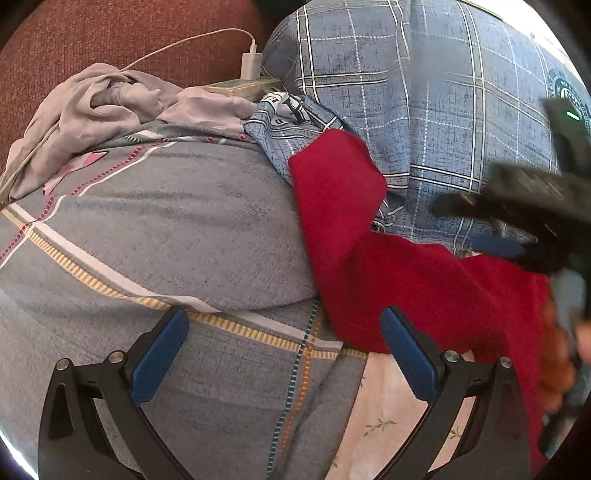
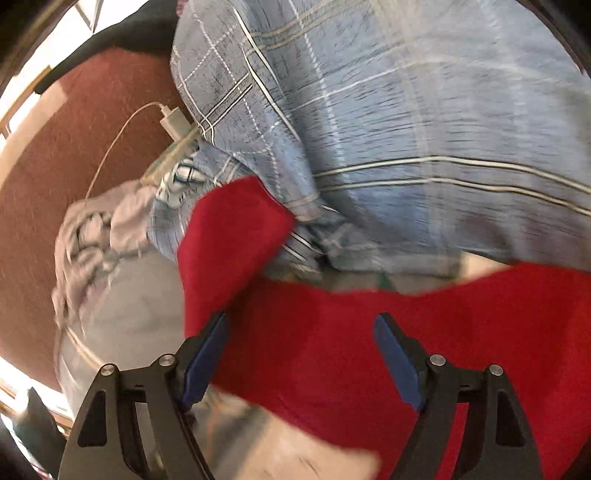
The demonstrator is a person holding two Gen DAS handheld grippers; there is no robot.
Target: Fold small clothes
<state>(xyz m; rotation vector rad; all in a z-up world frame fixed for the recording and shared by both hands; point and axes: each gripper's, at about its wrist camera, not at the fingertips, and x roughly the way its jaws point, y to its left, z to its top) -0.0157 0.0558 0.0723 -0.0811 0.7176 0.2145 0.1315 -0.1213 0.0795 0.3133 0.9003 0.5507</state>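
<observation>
A red knit garment [image 1: 424, 288] lies on the bed, one sleeve [image 1: 332, 184] reaching up toward the pillow. My left gripper [image 1: 284, 317] is open over the grey blanket just left of it, nothing between its blue pads. At the right edge of the left wrist view my right gripper [image 1: 517, 206] is a dark blur above the garment, with a hand [image 1: 557, 354] below it. In the right wrist view, the right gripper [image 2: 303, 319] hovers with its jaws wide apart over the red garment [image 2: 332, 332], not pinching the cloth. The sleeve [image 2: 232, 229] runs up to the left.
A blue plaid pillow [image 1: 424, 92] bulges behind the garment. A grey checked blanket [image 1: 166, 221] covers the left, with a crumpled pale lilac garment [image 1: 110, 99] at its far edge. A white charger [image 1: 251, 64] and cable sit against the red-brown headboard [image 1: 110, 33]. A floral sheet [image 1: 388, 417] shows near me.
</observation>
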